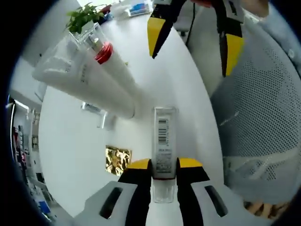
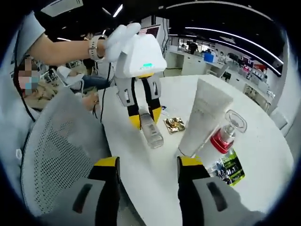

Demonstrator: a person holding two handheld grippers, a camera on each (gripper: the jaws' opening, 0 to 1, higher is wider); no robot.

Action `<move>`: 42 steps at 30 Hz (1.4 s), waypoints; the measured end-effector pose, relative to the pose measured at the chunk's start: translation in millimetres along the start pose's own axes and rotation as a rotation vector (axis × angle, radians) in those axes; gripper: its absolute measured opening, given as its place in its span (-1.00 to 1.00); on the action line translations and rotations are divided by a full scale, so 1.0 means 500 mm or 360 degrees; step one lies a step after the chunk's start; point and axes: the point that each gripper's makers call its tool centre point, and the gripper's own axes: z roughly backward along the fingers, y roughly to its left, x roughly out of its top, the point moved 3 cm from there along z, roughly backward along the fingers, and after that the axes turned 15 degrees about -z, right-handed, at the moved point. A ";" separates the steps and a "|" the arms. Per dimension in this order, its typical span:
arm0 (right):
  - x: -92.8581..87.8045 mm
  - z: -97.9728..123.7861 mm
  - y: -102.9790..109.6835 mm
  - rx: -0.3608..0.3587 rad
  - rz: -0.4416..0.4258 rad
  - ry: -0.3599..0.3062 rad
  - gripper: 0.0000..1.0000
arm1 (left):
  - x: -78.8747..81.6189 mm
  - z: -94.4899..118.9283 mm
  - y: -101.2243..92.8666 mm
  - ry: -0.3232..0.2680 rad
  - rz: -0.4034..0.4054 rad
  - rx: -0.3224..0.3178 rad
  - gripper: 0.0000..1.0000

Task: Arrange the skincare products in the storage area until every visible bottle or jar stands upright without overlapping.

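- My left gripper [image 2: 146,121] is clamped on the clear bottle [image 1: 164,141], which is tilted with its far end low over the tabletop [image 1: 70,160]; my guess is I'm mid-way through standing it up.
- Right gripper [image 2: 146,169] is wide open, holding nothing, hanging back near me to leave room.
- White tube [image 2: 202,117] stands upright just right of it, red-capped bottle [image 2: 225,134] beside.
- Gold packet [image 2: 175,124] lies flat between.

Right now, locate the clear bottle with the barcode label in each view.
Left gripper view: clear bottle at bottom centre, clamped by the left hand-held gripper.
Right gripper view: centre, held by that gripper.
Shared landmark: white tube beside it.
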 end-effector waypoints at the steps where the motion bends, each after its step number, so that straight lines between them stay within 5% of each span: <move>1: 0.004 -0.006 0.004 0.0000 0.0051 -0.0009 -0.04 | 0.004 0.000 -0.002 -0.0002 -0.0009 0.0001 -0.70; 12: 0.000 -0.061 0.025 -0.0005 0.0336 0.0126 -0.20 | 0.042 -0.003 -0.020 0.0009 -0.0134 0.0009 -0.70; 25: 0.002 -0.087 0.012 0.0099 0.0221 0.0106 -0.45 | 0.077 0.002 -0.023 -0.0012 -0.0218 0.0012 -0.70; 42: -0.008 -0.085 -0.001 0.0135 0.0119 0.0095 -0.55 | 0.102 0.019 -0.010 -0.0045 -0.0243 0.0045 -0.69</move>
